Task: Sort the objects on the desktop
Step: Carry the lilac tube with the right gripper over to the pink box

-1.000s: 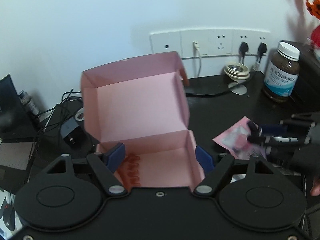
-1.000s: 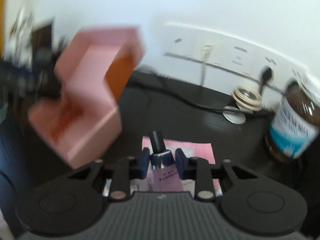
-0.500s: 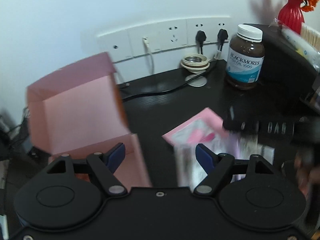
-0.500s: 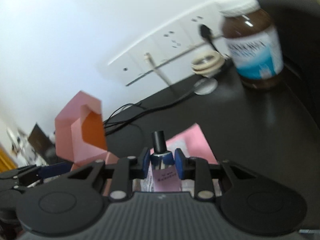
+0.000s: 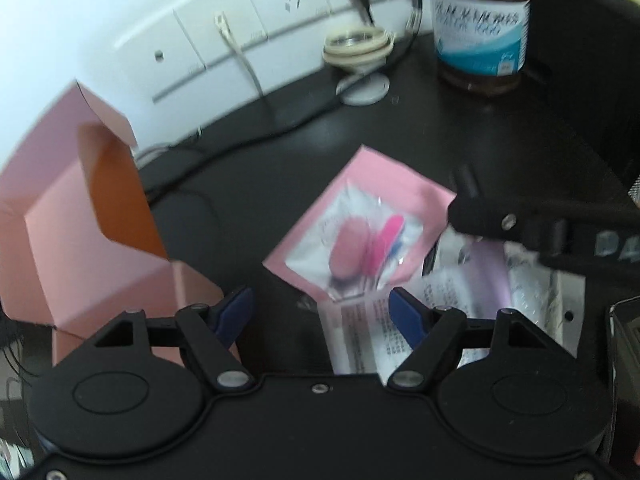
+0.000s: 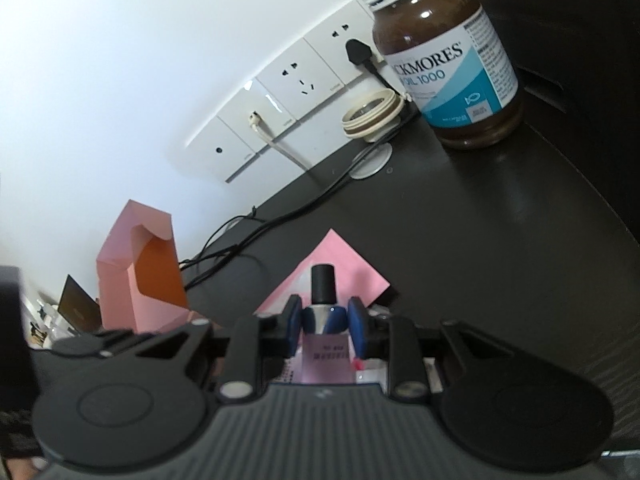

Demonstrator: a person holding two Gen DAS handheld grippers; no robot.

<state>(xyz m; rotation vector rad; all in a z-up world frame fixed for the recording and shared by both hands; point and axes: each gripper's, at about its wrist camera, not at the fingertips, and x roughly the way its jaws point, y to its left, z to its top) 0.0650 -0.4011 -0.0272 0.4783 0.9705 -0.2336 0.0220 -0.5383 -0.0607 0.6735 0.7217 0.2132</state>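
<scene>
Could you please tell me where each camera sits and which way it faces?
Left wrist: on the open left tongs, looking down at the pink packet; the right tongs show.
Right wrist: on the right tongs, shut on a small bottle, facing the wall sockets.
Shared: packet, pink box, brown jar.

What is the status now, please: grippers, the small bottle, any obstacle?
Left gripper open, empty, above pink packet. Right gripper shut on small bottle. Pink box open at left. Nothing blocks the way there.
</scene>
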